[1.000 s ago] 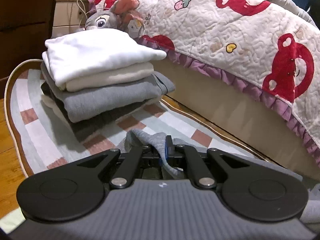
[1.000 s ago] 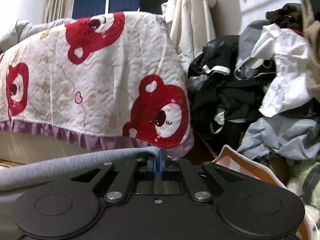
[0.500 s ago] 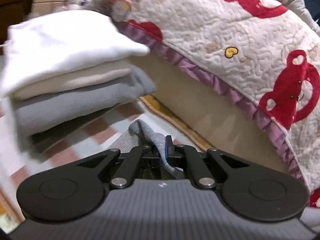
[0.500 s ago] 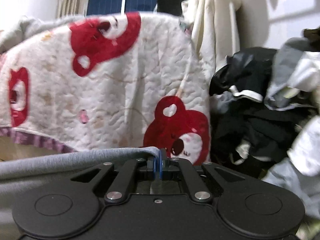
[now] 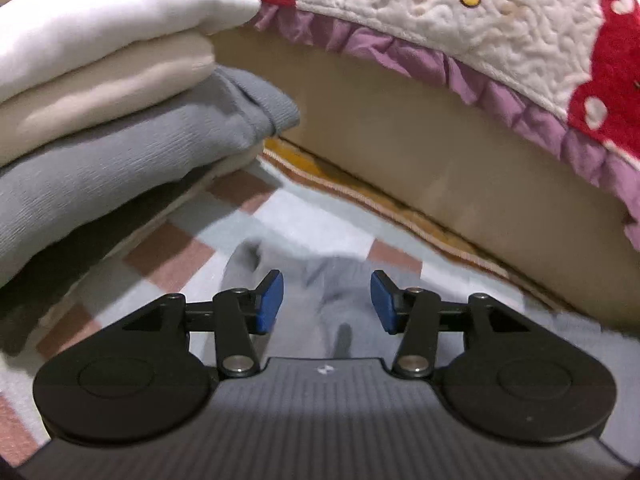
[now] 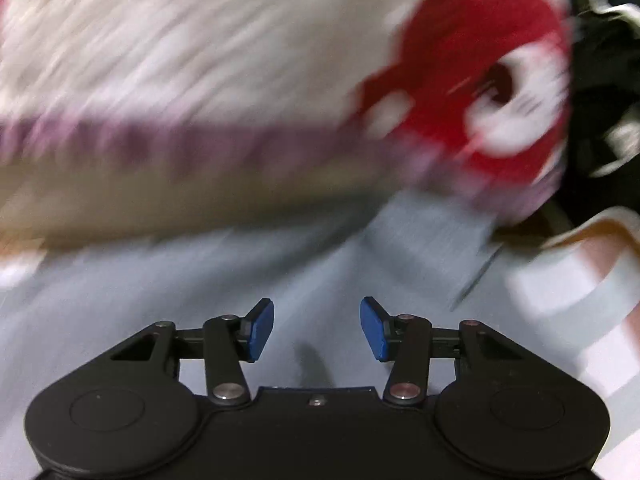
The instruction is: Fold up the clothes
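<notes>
A grey garment (image 5: 320, 292) lies on the checked rug (image 5: 168, 252), just below my left gripper (image 5: 326, 302), which is open with nothing between its blue pads. In the right wrist view the same grey garment (image 6: 208, 280) spreads over the floor under my right gripper (image 6: 317, 330), also open and holding nothing; that view is heavily blurred. A stack of folded clothes (image 5: 112, 92), white on top, cream and grey below, sits at the left of the left wrist view.
The bed side with its bear-print quilt (image 5: 500, 28) and purple frill runs across the back. A rug edge (image 6: 592, 236) and dark clothes (image 6: 604, 92) lie at the right in the right wrist view.
Both grippers were shut on the grey garment and have opened, letting it drop onto the rug. Both have moved lower and closer to the bed; the left one is nearer the stack.
</notes>
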`<state>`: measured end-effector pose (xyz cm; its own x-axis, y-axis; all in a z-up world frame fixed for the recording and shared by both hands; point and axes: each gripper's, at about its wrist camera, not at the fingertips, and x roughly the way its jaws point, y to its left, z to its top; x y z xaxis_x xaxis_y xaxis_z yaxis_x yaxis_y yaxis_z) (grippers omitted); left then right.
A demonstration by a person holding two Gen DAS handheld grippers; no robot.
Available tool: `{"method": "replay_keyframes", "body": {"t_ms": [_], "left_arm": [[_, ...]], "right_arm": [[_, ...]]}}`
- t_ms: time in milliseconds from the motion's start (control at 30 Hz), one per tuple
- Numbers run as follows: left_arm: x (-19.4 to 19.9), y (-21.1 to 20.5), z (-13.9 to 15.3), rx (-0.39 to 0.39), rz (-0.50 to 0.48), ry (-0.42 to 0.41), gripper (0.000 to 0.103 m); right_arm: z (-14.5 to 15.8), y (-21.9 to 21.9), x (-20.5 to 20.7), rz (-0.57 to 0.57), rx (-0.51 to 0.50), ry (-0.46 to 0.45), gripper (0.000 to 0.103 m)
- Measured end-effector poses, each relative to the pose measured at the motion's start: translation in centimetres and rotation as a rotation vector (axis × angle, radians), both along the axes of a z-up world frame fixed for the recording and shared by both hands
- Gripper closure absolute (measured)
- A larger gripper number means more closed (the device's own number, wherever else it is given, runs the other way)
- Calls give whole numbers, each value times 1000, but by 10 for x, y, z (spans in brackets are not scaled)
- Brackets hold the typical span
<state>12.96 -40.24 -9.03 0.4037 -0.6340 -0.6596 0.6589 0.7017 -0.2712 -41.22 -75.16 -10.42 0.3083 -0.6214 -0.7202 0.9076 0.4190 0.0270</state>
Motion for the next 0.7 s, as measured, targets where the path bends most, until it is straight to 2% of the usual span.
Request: {"method": "replay_keyframes", "body": {"t_ms": [100, 233, 367, 500, 567, 633, 667, 700], "left_arm": [[-8, 30, -8, 2, -23, 94, 56], [-21, 58, -26, -8, -16, 249, 55], [-36, 56, -49, 74, -25, 315, 55], [-25, 67, -62, -69, 45, 509, 54], [-18, 72, -69, -146, 82, 608, 54], [-12, 79, -76, -226, 118, 713, 54], [-11, 81, -79, -249, 126, 743, 54], [-12, 80, -79, -247, 118, 730, 53]], "right_arm": [[-11, 50, 33, 172, 67, -6, 50], [1, 113, 91, 403, 76, -6, 50], [20, 182, 146, 588, 51, -47, 50], [13, 250, 202, 787, 28, -18, 48], [3, 279, 224, 842, 13, 23, 47], [-7, 295, 242, 880, 42, 66, 47], [-13, 296, 248, 887, 69, 91, 47], [-18, 298, 255, 894, 97, 116, 48]]}}
